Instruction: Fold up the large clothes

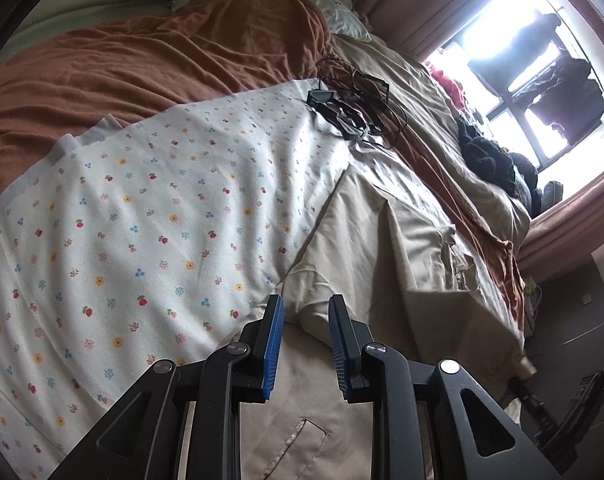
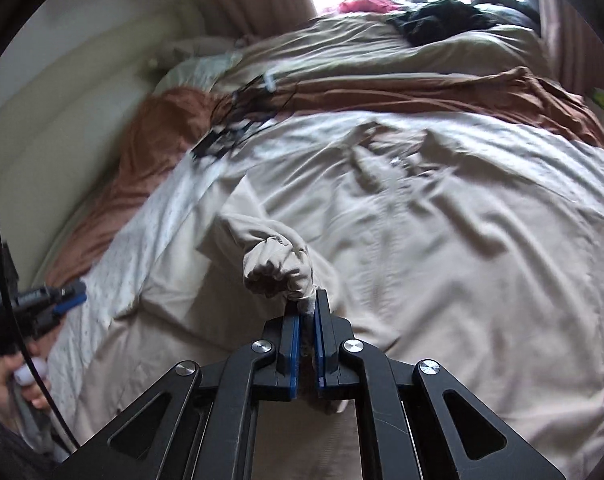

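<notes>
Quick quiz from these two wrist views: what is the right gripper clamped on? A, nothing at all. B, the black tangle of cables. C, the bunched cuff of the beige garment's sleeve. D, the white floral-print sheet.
C: the right gripper has its blue pads pressed on the gathered cuff of the beige garment's sleeve, while the black tangle of cables lies far up the bed.

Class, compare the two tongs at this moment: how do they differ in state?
The right tongs are shut on the beige jacket's sleeve cuff, lifting it; the left tongs stand open, pads apart, gripping nothing. Both have blue pads and point down at the beige jacket.
</notes>
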Available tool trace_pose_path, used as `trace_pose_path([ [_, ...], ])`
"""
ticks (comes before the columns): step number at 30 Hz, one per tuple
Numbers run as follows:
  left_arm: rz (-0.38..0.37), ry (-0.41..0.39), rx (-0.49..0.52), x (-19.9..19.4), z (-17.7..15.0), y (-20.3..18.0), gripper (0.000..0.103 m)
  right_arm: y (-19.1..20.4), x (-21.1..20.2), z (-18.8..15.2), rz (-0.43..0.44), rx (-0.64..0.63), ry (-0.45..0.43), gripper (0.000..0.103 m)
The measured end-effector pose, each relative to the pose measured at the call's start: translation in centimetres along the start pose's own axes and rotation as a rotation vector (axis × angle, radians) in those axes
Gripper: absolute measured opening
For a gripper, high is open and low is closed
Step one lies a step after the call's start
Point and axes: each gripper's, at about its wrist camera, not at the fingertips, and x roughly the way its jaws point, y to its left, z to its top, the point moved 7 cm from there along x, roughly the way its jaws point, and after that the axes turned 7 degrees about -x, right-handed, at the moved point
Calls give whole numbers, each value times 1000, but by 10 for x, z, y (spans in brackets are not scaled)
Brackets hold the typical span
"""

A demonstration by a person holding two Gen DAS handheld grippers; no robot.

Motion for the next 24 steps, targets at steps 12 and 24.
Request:
trace_pose_path([
  [12,68,17,45,10,-7,0,25,-109,-12,-30,-67,285,6,64],
  [24,233,86,200,49,-32,2,25,-126,43,-75,54,413,113,64],
])
